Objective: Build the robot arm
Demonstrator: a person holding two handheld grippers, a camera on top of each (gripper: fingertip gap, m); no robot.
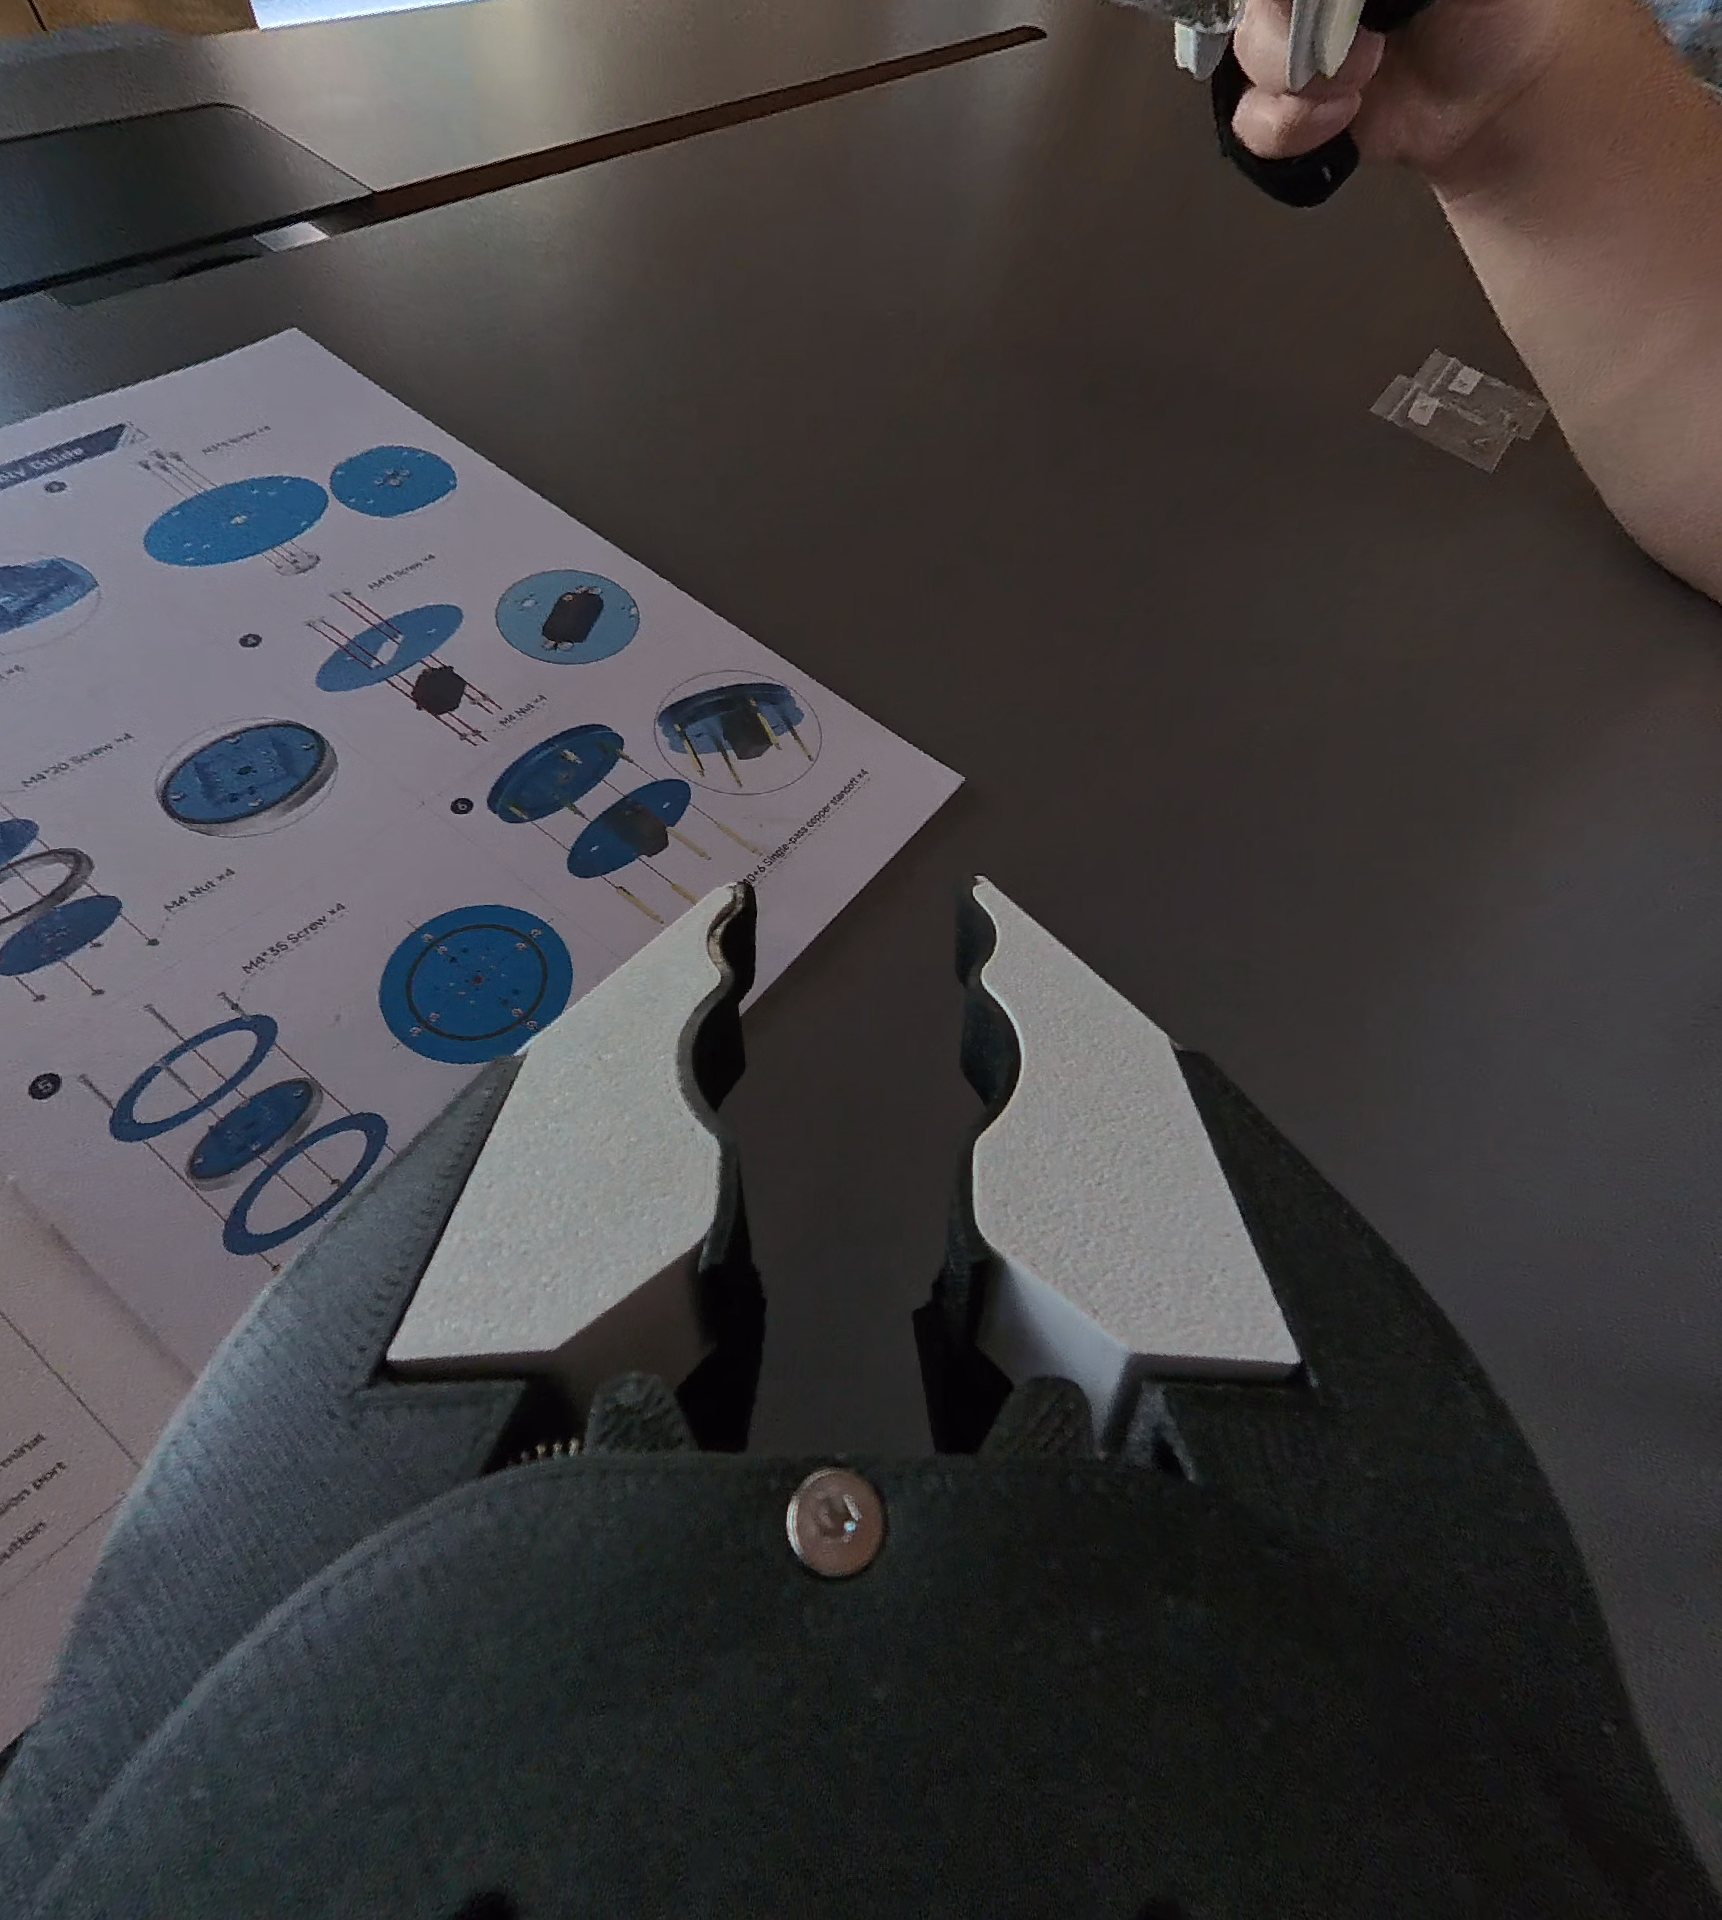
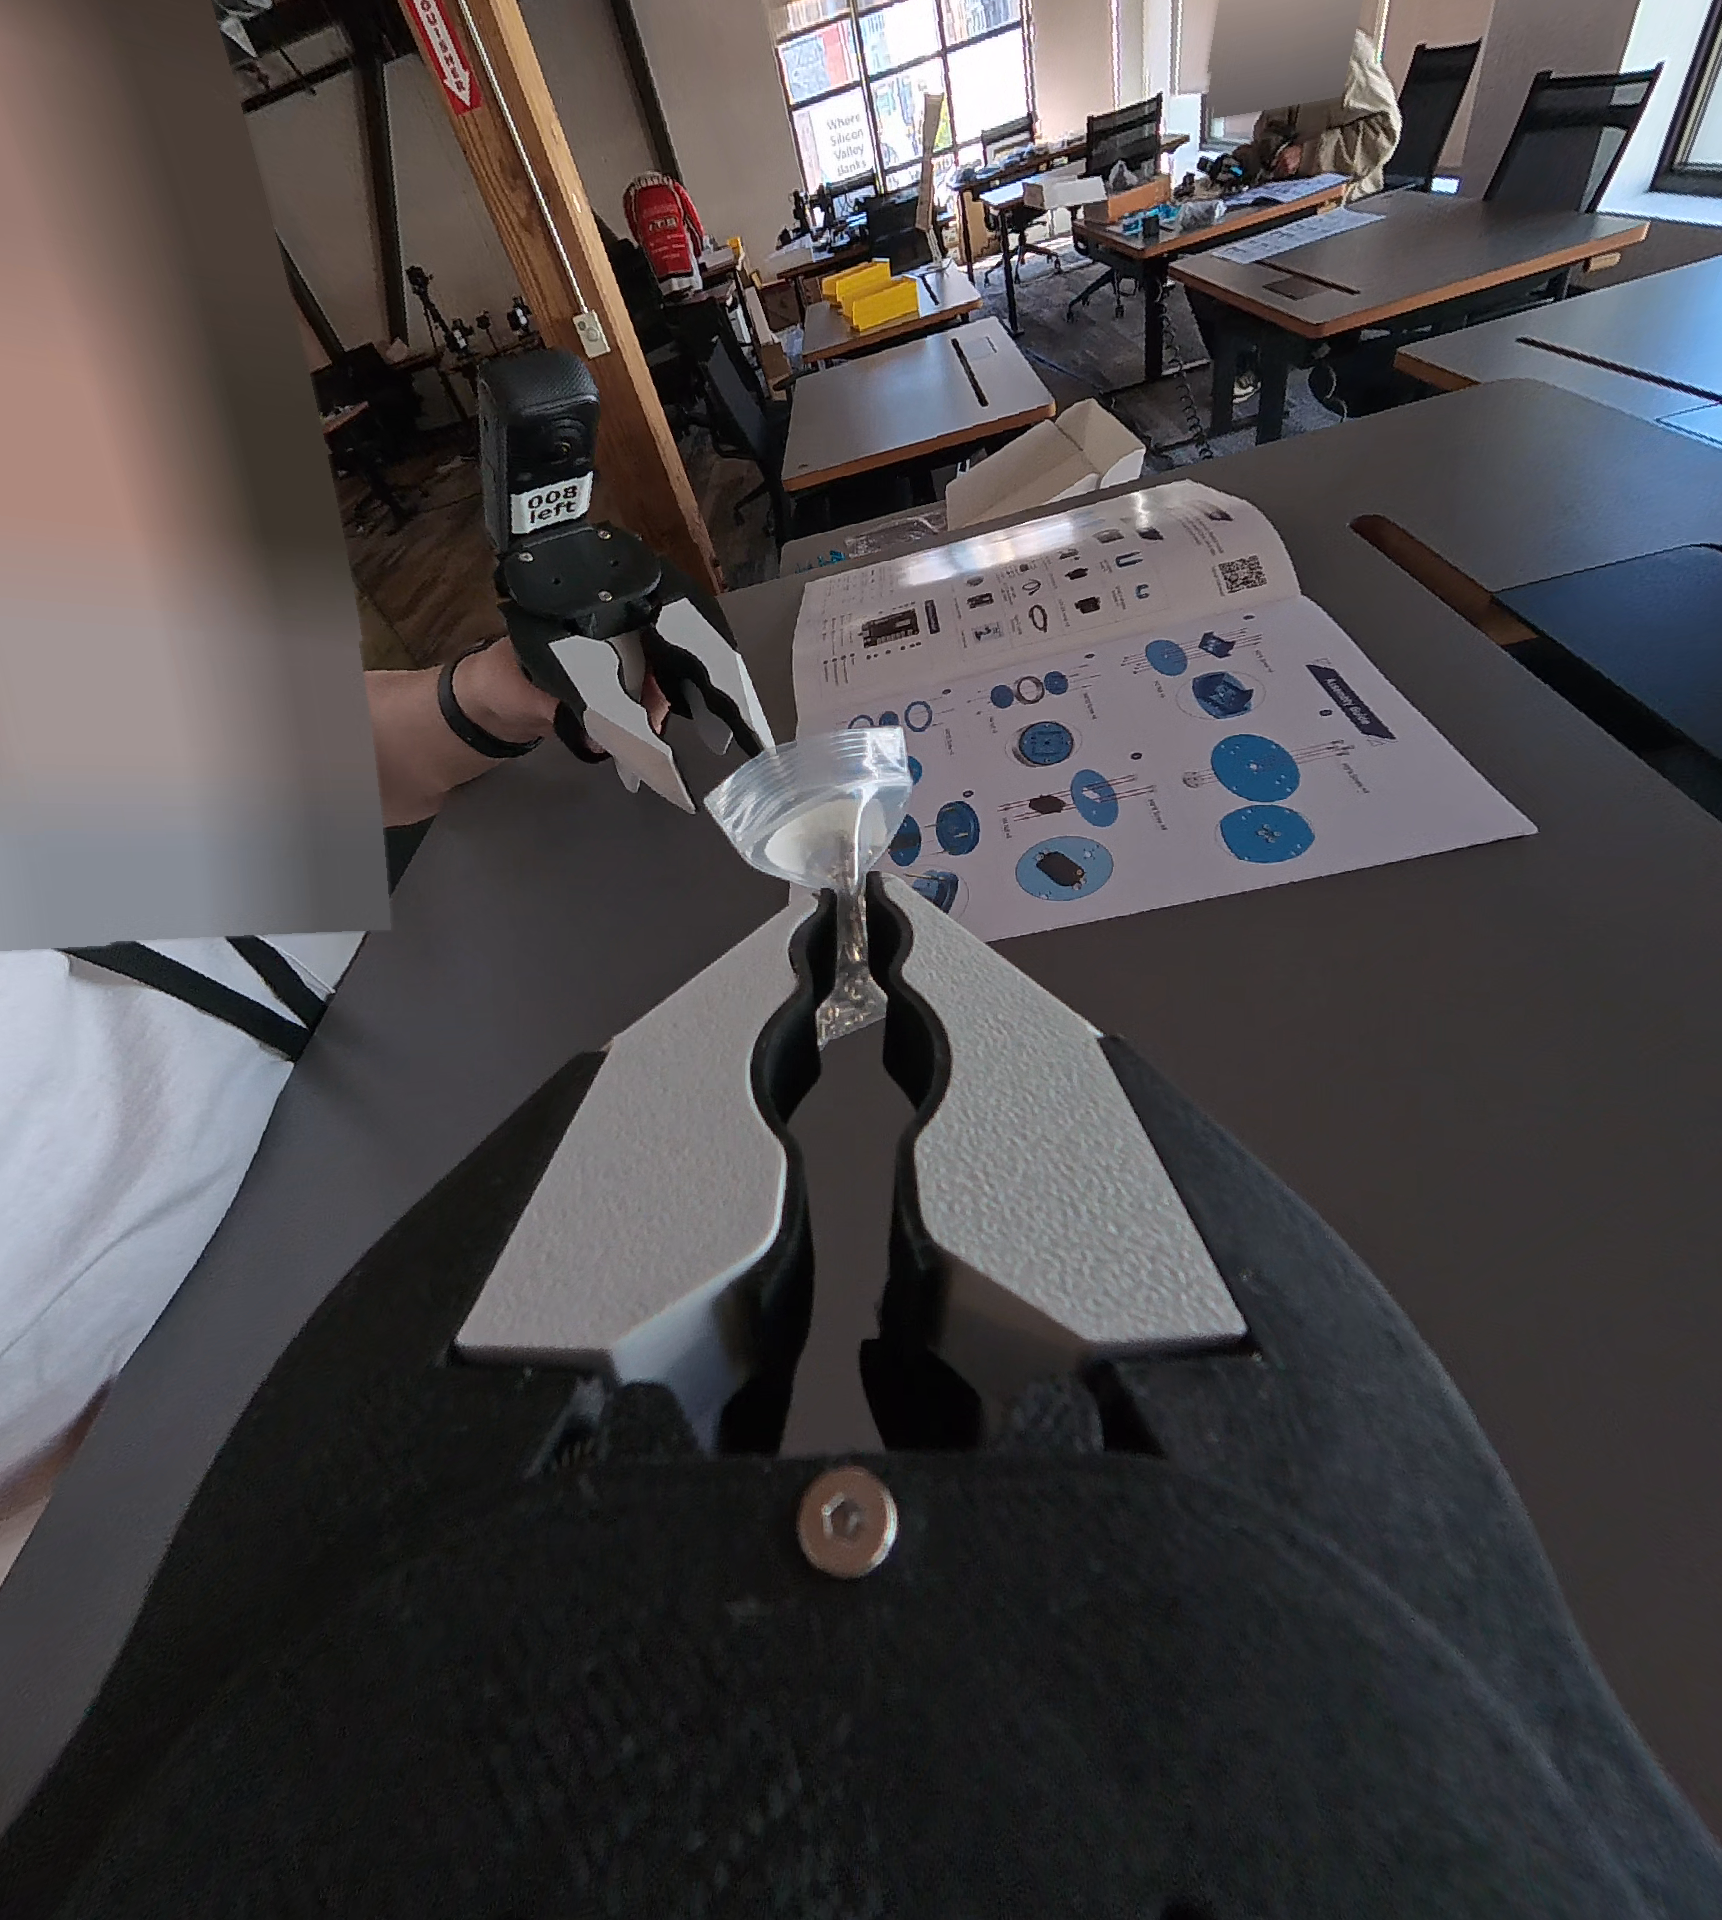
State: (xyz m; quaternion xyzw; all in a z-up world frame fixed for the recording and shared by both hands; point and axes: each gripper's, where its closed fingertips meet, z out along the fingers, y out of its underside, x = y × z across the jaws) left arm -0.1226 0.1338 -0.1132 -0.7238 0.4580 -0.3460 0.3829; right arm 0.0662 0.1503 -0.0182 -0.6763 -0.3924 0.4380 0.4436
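Observation:
My right gripper (image 2: 844,902) is shut on a small clear plastic bag (image 2: 815,800) with small metal screws in it. The bag's open top fans out above the fingertips, and it is held above the dark table (image 2: 1356,1143). My left gripper (image 1: 857,899) is open and empty, low over the table at the corner of a printed sheet (image 1: 244,790). In the right wrist view the left gripper (image 2: 722,774) is held in a hand, with its tips just left of the bag's top. I cannot tell whether they touch.
The printed sheet with blue diagrams (image 2: 1148,727) lies open on the table. Small clear bags (image 1: 1459,416) lie beside a person's forearm (image 1: 1615,343). A white open box (image 2: 1044,457) stands past the table's far edge. Desks and chairs fill the room behind. The tips of one gripper are about 20 cm away from the tips of the other.

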